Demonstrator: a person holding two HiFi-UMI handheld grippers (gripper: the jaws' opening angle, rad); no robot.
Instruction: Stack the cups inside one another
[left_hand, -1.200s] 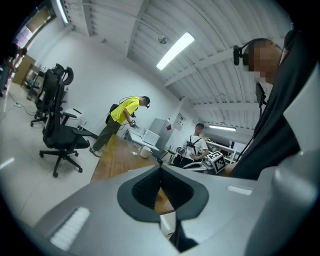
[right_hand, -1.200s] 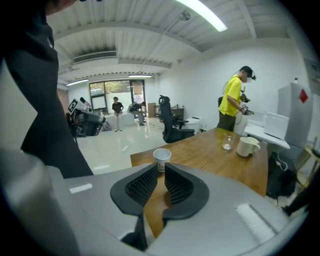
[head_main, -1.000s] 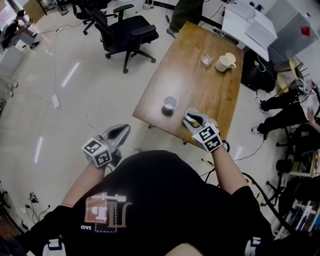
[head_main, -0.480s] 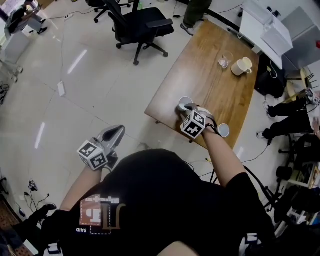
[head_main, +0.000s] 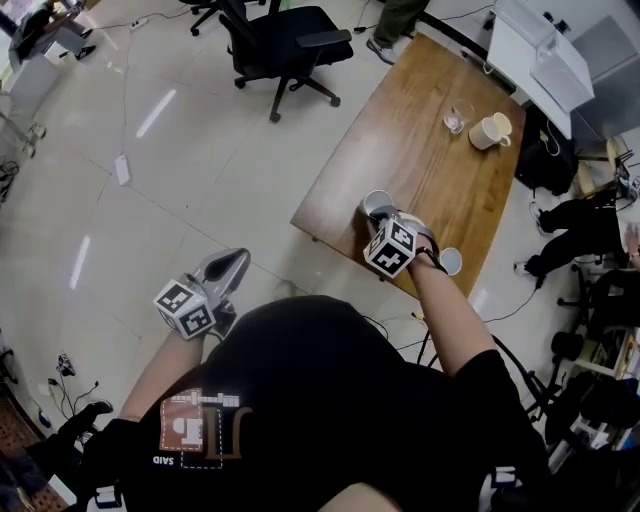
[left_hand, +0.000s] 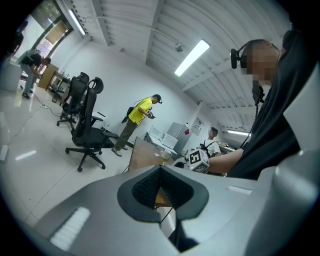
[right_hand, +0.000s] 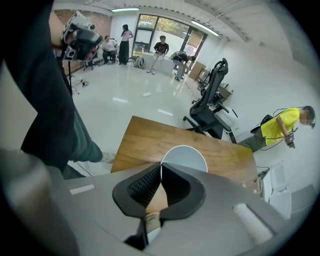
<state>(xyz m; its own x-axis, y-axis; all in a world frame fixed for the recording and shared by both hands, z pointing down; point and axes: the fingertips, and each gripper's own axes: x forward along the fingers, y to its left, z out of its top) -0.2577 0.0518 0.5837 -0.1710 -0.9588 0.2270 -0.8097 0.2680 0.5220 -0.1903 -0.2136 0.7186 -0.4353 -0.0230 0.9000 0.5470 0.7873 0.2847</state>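
While the right gripper (head_main: 383, 218) has its jaws pinched together on the near rim of a small white round cup (head_main: 377, 204) standing on the brown wooden table (head_main: 420, 160), the left gripper (head_main: 238, 262) hangs clear of the table, jaws closed on nothing. A second small white cup (head_main: 450, 261) sits near the table's edge, just beside the right wrist.

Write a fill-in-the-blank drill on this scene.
1. The ___ hand-held gripper is shut on the rim of the round white cup.
2. The left hand-held gripper, shut and empty, hangs over the ___, not the brown wooden table.
3. The cream handled mug stands beside a clear ___.
Missing words: right; floor; glass.
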